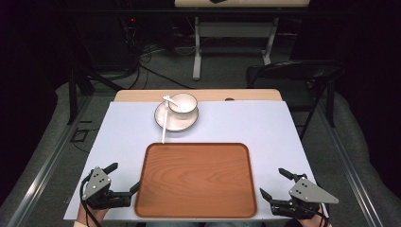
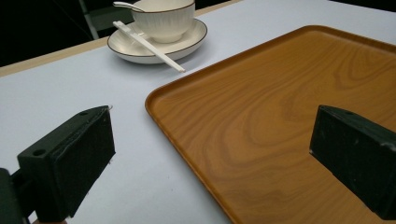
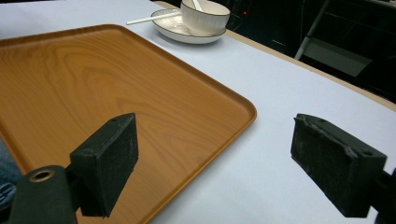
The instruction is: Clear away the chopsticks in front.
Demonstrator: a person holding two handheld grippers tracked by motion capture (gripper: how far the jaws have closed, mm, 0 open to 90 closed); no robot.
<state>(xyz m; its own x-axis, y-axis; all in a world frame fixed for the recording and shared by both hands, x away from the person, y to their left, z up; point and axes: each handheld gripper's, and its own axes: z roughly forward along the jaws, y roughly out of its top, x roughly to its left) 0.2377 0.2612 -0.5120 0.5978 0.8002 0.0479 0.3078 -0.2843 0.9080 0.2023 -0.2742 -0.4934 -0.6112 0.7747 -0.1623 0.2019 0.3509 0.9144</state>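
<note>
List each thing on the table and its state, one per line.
tray: flat on the table, nothing on it
saucer: flat beyond the tray, carrying the bowl
bowl: upright on the saucer
spoon: resting in the bowl
chopsticks: lying across the saucer rim
left gripper: open, holding nothing
right gripper: open, holding nothing

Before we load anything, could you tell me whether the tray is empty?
Empty: the tray shows bare wood; the bowl sits on its plate beyond it.
</note>
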